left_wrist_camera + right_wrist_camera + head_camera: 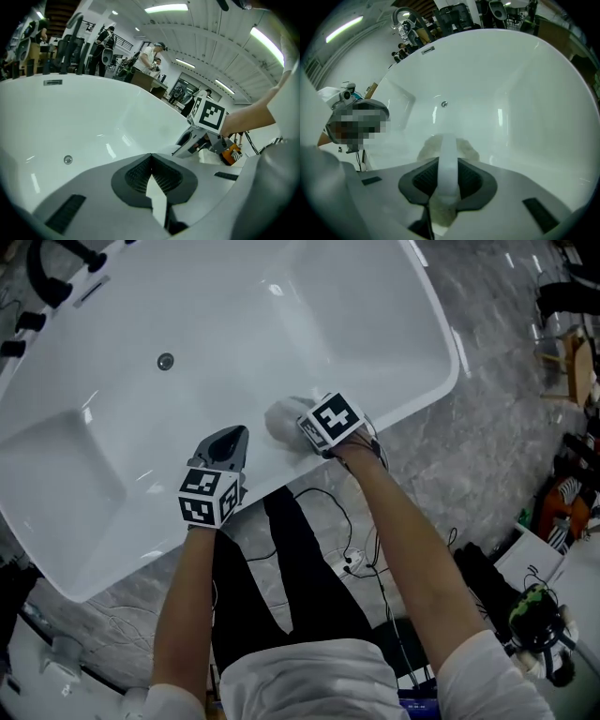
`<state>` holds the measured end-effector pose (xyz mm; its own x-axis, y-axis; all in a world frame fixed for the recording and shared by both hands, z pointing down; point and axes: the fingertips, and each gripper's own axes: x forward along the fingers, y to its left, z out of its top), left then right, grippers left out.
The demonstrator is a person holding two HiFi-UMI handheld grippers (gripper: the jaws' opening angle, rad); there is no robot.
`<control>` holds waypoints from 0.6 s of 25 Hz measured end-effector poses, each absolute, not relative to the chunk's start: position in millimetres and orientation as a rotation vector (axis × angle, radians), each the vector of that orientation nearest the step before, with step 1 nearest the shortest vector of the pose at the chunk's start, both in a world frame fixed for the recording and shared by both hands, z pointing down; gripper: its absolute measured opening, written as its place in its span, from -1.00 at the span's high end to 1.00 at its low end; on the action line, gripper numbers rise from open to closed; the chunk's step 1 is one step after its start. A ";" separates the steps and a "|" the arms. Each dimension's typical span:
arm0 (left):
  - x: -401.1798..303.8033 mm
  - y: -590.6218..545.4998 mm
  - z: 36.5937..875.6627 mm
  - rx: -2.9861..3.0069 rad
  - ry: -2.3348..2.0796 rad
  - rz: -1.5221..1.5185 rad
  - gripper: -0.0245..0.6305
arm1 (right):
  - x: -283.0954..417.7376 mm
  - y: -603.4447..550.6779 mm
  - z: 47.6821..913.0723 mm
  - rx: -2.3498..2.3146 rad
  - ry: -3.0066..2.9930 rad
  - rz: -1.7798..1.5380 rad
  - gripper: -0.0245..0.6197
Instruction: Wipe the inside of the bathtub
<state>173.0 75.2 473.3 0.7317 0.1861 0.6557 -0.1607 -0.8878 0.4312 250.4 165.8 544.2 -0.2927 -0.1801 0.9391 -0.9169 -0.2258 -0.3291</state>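
The white bathtub (pixel 394 352) fills the upper head view, with its round drain (pixel 165 361) on the floor. My right gripper (pixel 298 424) is shut on a pale wiping cloth (pixel 281 418) that rests against the tub's near inner wall. In the right gripper view the cloth (pixel 461 149) bulges out beyond the jaws of the right gripper (pixel 447 174), and a white strip of it runs between them. My left gripper (pixel 228 440) hovers at the near rim, left of the cloth. In its own view the left gripper (pixel 151 165) is shut with nothing in it, and the drain (pixel 68 160) lies ahead.
A black faucet fixture (pixel 54 277) and an overflow plate (pixel 91 291) sit at the tub's far left end. Cables (pixel 349 559) trail on the marble floor by my legs. Bags and gear (pixel 553 512) crowd the right. People (pixel 149 56) stand behind the tub.
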 end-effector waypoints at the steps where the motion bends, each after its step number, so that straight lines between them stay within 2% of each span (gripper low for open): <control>1: 184.3 84.4 471.0 2.470 0.041 1.007 0.91 | 261.0 172.5 541.0 1.353 -1.424 1.573 0.62; 15: 305.1 157.8 493.5 2.483 0.220 1.016 0.91 | 364.1 230.3 548.2 1.381 -1.389 1.556 0.62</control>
